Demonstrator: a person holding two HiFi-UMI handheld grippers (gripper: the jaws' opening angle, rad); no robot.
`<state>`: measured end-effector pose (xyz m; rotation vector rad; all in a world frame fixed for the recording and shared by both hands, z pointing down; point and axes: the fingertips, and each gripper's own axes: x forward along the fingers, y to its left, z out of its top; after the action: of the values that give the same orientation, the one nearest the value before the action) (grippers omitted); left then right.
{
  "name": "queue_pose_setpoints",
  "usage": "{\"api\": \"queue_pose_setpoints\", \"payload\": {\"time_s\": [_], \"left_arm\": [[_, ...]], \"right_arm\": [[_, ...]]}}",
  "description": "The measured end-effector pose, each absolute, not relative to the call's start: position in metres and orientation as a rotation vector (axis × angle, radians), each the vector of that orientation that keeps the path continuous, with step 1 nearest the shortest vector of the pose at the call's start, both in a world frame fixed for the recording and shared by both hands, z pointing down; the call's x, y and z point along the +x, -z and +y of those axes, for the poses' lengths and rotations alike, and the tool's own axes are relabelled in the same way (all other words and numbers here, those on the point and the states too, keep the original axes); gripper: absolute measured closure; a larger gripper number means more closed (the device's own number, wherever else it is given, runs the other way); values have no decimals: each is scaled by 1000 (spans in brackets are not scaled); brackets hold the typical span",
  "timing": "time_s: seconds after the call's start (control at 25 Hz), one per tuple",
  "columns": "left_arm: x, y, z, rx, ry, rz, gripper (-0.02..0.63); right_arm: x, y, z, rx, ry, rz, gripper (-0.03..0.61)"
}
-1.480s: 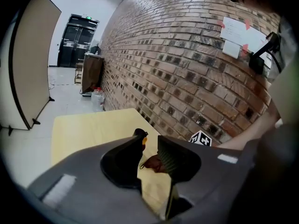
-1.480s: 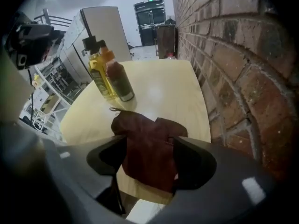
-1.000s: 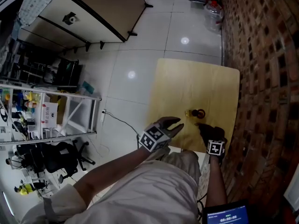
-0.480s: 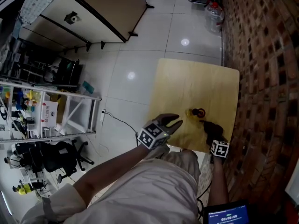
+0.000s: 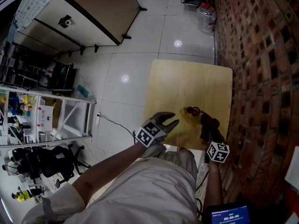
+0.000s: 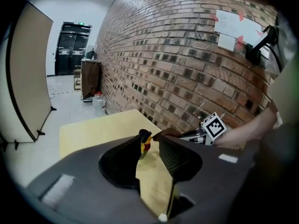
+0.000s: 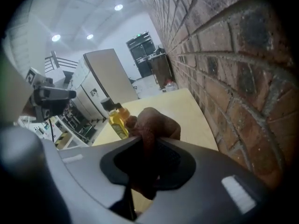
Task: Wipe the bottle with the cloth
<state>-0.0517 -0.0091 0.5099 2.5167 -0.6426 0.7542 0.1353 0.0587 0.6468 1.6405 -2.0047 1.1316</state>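
A small yellow bottle (image 5: pixel 185 111) with a dark cap stands on the light wooden table (image 5: pixel 187 83) near the brick wall. My right gripper (image 5: pixel 206 128) is shut on a bunched brown cloth (image 5: pixel 208 120) and holds it off the table, just right of the bottle. In the right gripper view the cloth (image 7: pixel 156 122) bulges out between the jaws, with the bottle (image 7: pixel 117 120) close behind it to the left. My left gripper (image 5: pixel 171 120) hovers left of the bottle. Its jaws have just been opening, with nothing between them. The bottle (image 6: pixel 144 143) shows beyond the left gripper (image 6: pixel 149 137).
A brick wall (image 5: pixel 261 78) runs along the table's right side. On the tiled floor are a water jug (image 5: pixel 205 10), beige partition panels (image 5: pixel 93 8), a metal shelf rack (image 5: pixel 46 111) and a black office chair (image 5: pixel 46 160). A small screen (image 5: pixel 229 216) glows at the bottom.
My right gripper has closed on the brown cloth and risen off the table with it, ending closer to the bottle. The left gripper has stayed in place.
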Motion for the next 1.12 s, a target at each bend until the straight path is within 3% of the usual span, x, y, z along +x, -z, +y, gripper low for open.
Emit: {"api": "queue_pose_setpoints", "payload": {"time_s": [0.32,0.56,0.84,1.12], "left_arm": [[-21,-533,-33,2650,-997,-481,400],[-7,-585,-42,2653,-1374,-258,347],[5,-615,-41,2663,-1606,-64,350],[20,-616,-43,2688,-1646,32,413]], "right_arm": [[137,-590,48,1730,-1047,-2088,511],[139,-568,49,1762,-1016,-2119,509],[138,-570,63,1742,-995,-2106,509],[132,-579,79,1725,-1021,-2086,509]]}}
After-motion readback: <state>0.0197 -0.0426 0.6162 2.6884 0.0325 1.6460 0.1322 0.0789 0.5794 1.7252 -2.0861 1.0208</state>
